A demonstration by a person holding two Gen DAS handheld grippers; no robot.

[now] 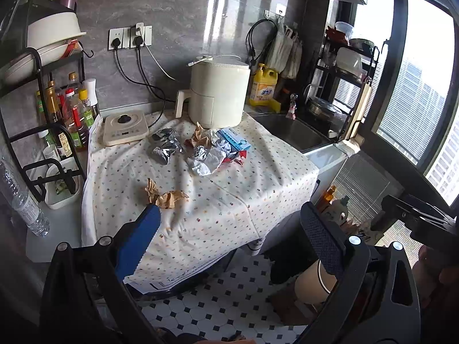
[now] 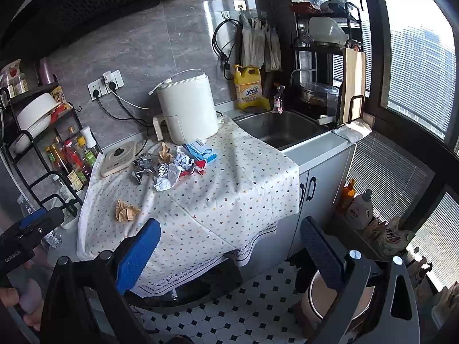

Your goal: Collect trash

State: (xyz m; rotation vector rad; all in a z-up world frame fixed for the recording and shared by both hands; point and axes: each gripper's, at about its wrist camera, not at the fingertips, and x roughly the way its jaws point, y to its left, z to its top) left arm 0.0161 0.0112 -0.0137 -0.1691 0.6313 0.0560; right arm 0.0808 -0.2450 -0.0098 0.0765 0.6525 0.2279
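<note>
A: Trash sits on the tabletop (image 1: 258, 200) — a brown paper ball (image 1: 165, 195) close by, foil scraps (image 1: 165, 146) and white crumpled paper (image 1: 209, 160) by the white cooker (image 1: 219, 94).

B: Any words?

A: The blue box (image 1: 233, 142) and yellow bottle (image 1: 262, 89) have writing, too small to read.

B: And the grabbers?

A: The left hand-held gripper (image 1: 232, 246) and right hand-held gripper (image 2: 229, 258) are both wide open — nothing in them.
</note>
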